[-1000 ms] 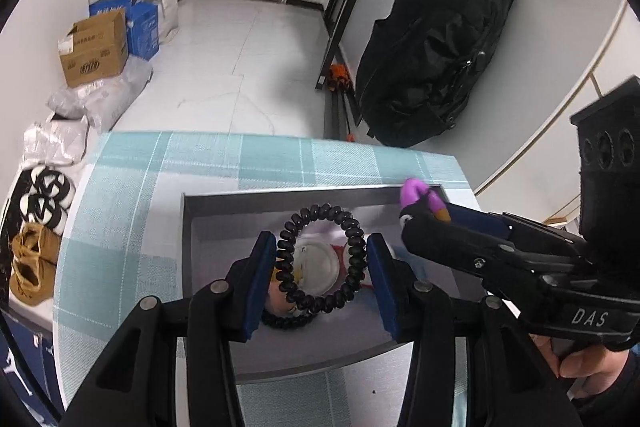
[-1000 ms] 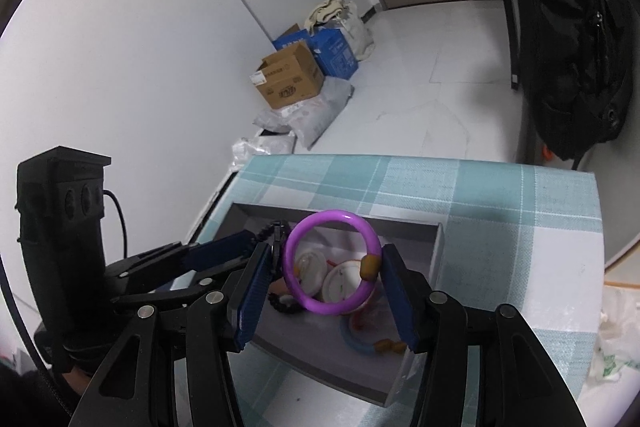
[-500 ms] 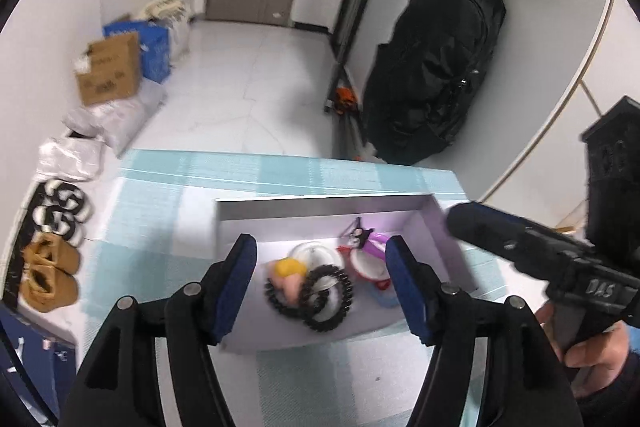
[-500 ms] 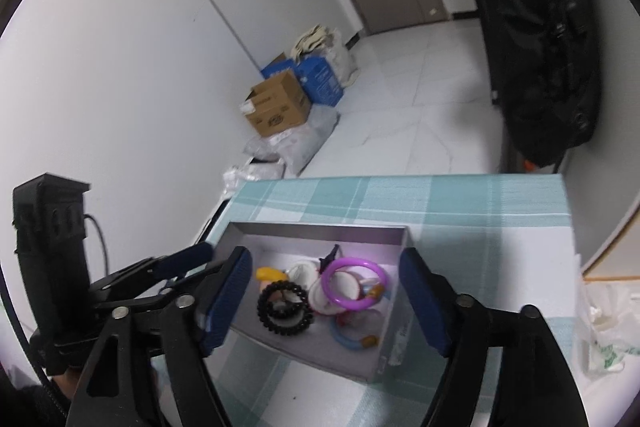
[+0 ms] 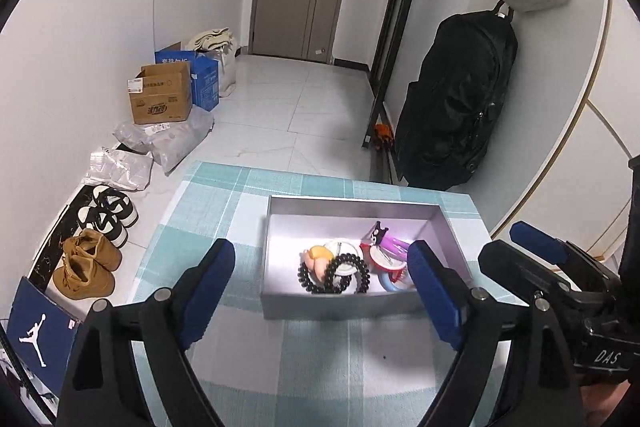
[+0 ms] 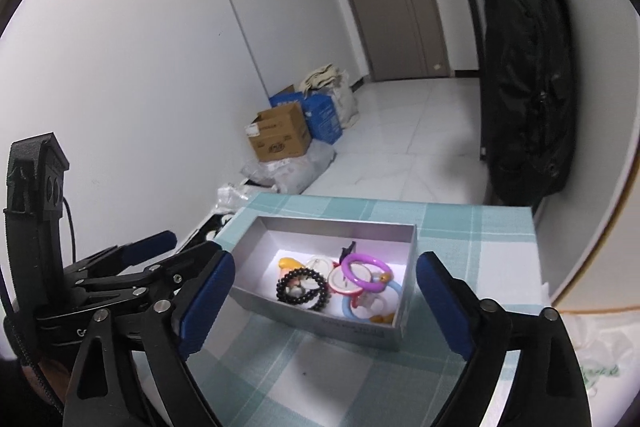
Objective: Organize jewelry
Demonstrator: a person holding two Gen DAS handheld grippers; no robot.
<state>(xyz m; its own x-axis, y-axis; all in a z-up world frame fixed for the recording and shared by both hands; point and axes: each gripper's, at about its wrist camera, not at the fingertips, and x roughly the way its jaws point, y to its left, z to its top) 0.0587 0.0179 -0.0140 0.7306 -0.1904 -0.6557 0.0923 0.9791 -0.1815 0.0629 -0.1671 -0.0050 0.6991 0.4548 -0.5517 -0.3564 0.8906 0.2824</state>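
Both the left tool (image 5: pixel 320 283) and right tool (image 6: pixel 324 297), jaws opening and now empty, have let go their rings (black coil bracelet (image 6: pixel 302 289), purple bangle (image 6: pixel 362 267)), which lie ahead in the grey box (image 6: pixel 320 325) on the counter (image 6: pixel 340 379).

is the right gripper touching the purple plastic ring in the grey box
Apart. The right wrist view shows the right gripper, jaws opening and empty, held clear of the purple plastic ring lying in the grey box.

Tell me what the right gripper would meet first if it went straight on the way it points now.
Probably the box: the right gripper aims down at it, empty, its jaws opening. It would likely meet the near wall or the purple ring inside. Depth is unclear.
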